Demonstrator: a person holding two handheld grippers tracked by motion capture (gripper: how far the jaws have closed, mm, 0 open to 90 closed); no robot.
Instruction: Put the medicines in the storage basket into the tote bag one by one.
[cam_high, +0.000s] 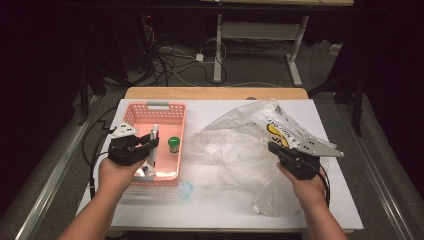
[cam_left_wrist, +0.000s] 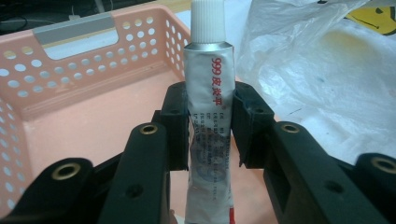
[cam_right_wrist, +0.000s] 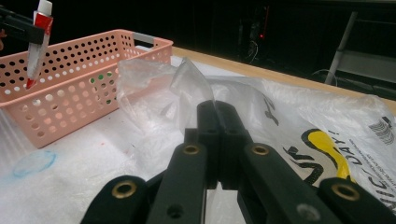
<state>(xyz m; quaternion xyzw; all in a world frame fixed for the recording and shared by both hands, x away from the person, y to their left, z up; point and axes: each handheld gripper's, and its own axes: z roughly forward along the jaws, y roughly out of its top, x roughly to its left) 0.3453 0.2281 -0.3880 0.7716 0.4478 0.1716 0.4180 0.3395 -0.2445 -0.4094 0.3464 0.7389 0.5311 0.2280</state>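
My left gripper is shut on a silver ointment tube with a white cap, and holds it upright over the pink perforated basket. In the left gripper view the tube, printed with red "999", stands clamped between the two jaws of that gripper, with the basket floor behind it. My right gripper is shut on a fold of the clear plastic bag. In the right gripper view a peak of that bag rises just beyond the closed gripper.
A small green-capped jar and a white item lie in the basket. A clear blue-edged disc sits on the white table in front of the basket. The bag has yellow print. Cables and desk legs lie on the floor beyond.
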